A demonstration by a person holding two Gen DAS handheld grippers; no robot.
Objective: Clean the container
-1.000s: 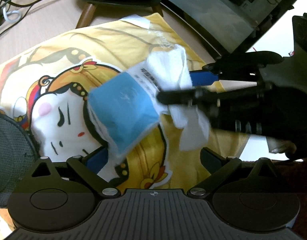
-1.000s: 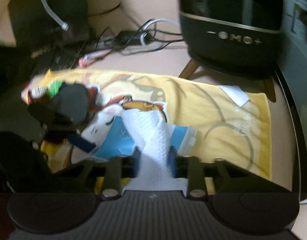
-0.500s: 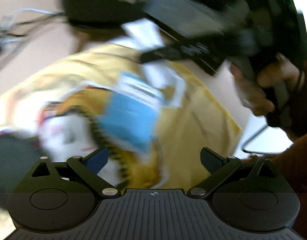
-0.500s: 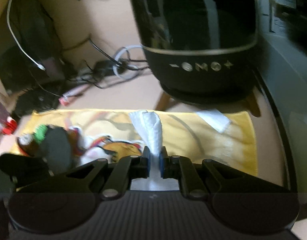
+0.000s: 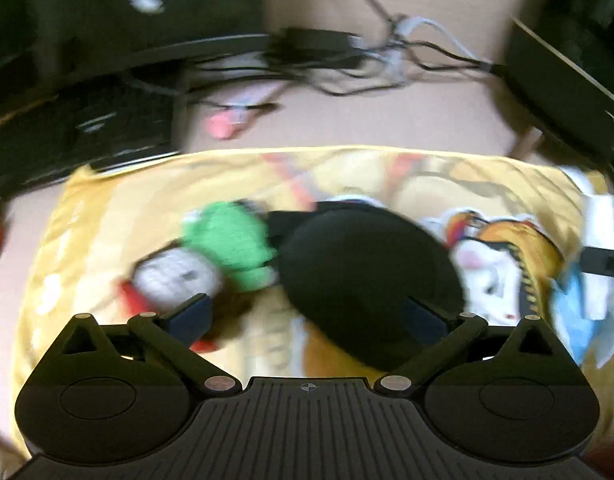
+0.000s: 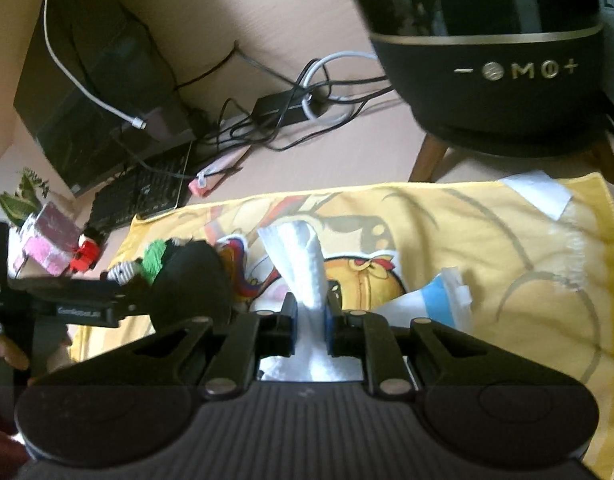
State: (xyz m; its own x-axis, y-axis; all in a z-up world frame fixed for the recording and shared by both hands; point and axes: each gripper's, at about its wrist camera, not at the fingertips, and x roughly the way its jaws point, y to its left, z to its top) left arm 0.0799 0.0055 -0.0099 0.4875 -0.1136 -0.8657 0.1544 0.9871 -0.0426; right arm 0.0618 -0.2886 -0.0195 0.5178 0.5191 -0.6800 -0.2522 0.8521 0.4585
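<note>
A round black container (image 5: 367,276) lies on the yellow cartoon towel (image 5: 347,172), with a green and white knitted toy (image 5: 227,248) at its left side. My left gripper (image 5: 307,316) is open and hangs just in front of the container, holding nothing. The view is blurred. My right gripper (image 6: 309,314) has a white tissue (image 6: 299,256) between its pads. Its jaws are opening slightly but still touch the tissue. The blue tissue pack (image 6: 439,300) lies on the towel to the right of it. The container (image 6: 191,284) shows at the left of this view.
A big black speaker on wooden legs (image 6: 499,60) stands behind the towel. A tangle of cables with an adapter (image 6: 291,104), a keyboard (image 6: 147,192), a dark box (image 6: 95,64) and a pink pack (image 6: 215,176) sit at the back left. Small toys (image 6: 51,244) stand off the towel's left edge.
The left view swung from the blue tissue pack to the black container. My right gripper pulled the white tissue clear of the pack, which now lies on the towel.
</note>
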